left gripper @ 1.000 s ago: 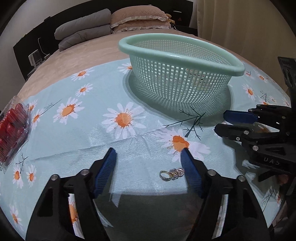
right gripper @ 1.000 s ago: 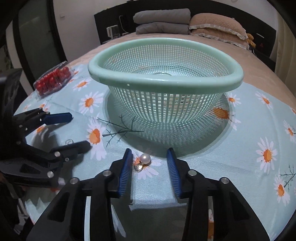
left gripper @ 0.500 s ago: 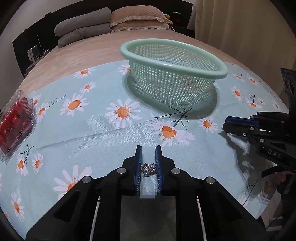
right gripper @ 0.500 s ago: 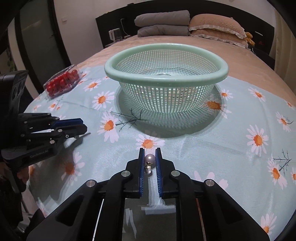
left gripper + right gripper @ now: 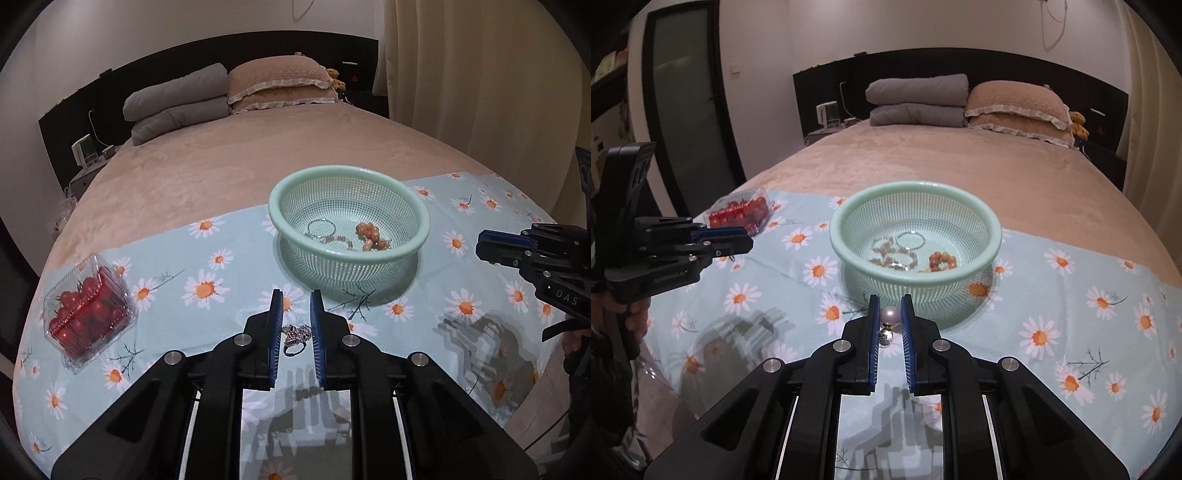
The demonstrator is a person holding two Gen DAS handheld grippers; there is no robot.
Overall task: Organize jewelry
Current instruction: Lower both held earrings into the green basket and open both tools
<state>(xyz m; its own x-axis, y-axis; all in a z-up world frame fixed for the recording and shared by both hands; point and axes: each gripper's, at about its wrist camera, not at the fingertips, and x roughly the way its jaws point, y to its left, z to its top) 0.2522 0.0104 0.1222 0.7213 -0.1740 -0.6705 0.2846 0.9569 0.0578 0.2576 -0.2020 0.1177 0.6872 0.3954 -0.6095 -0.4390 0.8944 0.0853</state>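
A mint-green mesh basket (image 5: 421, 218) (image 5: 995, 236) stands on the daisy cloth and holds a silver bangle (image 5: 320, 226), bead bracelets (image 5: 894, 254) and an orange bead bracelet (image 5: 369, 234) (image 5: 942, 260). My left gripper (image 5: 296, 301) is shut on a sparkly silver ring (image 5: 295, 338), held above the cloth short of the basket. My right gripper (image 5: 890, 302) is shut on a pearl earring (image 5: 890, 316), also held above the cloth just before the basket. Each gripper shows in the other's view, the left one (image 5: 740, 240) and the right one (image 5: 484, 247).
A clear plastic box of cherry tomatoes (image 5: 86, 314) (image 5: 742, 212) lies on the cloth's left side. The daisy cloth (image 5: 221, 280) covers the bed's foot end. Pillows and folded grey bedding (image 5: 919, 99) lie at the headboard.
Both grippers closed on their pieces on the cloth, then lifted and pulled back. The basket now looks lower and farther, with its contents visible.
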